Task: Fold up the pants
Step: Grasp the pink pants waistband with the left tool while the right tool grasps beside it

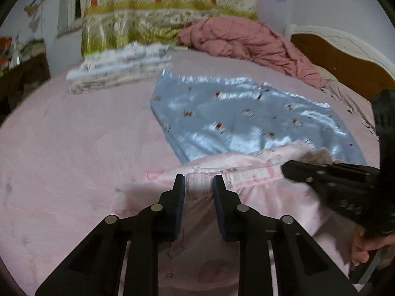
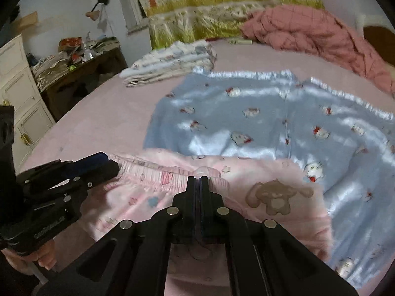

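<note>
Pink printed pants (image 1: pixel 246 172) (image 2: pixel 246 177) lie on the pink bed, their gathered waistband facing the grippers, partly over a blue satin garment (image 1: pixel 234 120) (image 2: pixel 259 118). My left gripper (image 1: pixel 199 182) is open, its fingers straddling the waistband at the left end; it also shows in the right wrist view (image 2: pixel 108 166). My right gripper (image 2: pixel 197 181) is shut on the waistband near its middle; it also shows in the left wrist view (image 1: pixel 287 167). A brown bunny print (image 2: pixel 274 197) marks the pants on the right.
A stack of folded white printed clothes (image 1: pixel 118 71) (image 2: pixel 172 59) sits at the back left of the bed (image 1: pixel 61 160). A crumpled dusty-pink quilt (image 1: pixel 251 42) (image 2: pixel 308 32) lies at the back right. A cluttered wooden desk (image 2: pixel 81 69) and white cabinet (image 2: pixel 19 93) stand left of the bed.
</note>
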A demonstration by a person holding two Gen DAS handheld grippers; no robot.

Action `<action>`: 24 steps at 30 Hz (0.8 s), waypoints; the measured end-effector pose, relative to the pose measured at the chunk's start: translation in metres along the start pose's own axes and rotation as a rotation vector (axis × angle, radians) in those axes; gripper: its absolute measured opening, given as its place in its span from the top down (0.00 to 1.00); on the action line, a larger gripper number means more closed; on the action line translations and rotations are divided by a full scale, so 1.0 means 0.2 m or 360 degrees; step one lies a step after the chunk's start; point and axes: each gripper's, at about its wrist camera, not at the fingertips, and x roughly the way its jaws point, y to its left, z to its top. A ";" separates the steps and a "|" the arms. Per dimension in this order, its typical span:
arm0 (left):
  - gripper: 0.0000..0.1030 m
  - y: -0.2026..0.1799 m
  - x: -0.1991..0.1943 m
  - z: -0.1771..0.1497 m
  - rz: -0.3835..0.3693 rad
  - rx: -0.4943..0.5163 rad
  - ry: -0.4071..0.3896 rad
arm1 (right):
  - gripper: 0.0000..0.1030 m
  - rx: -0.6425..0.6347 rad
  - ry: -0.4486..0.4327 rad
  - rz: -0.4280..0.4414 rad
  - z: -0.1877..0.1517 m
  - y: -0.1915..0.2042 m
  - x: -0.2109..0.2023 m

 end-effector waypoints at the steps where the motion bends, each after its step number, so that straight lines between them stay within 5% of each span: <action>1: 0.77 0.02 0.03 -0.01 -0.0031 -0.0033 0.0027 | 0.98 0.0015 0.0014 0.0026 0.00 -0.02 0.02; 5: 0.72 0.08 0.05 -0.04 -0.0113 -0.0133 0.0037 | 0.99 0.0050 0.0026 0.0106 -0.02 -0.07 0.06; 12: 0.70 0.03 0.04 -0.05 -0.0036 -0.0067 0.0012 | 0.99 0.0088 -0.0013 0.0152 -0.05 -0.11 0.07; 19: 0.37 0.06 -0.04 -0.05 0.0030 -0.0099 -0.0113 | 0.99 0.0097 -0.0042 0.0163 -0.05 -0.11 0.05; 24: 0.36 0.04 -0.04 -0.05 0.0052 -0.0061 -0.0138 | 0.98 0.0067 -0.0045 0.0127 -0.05 -0.09 0.04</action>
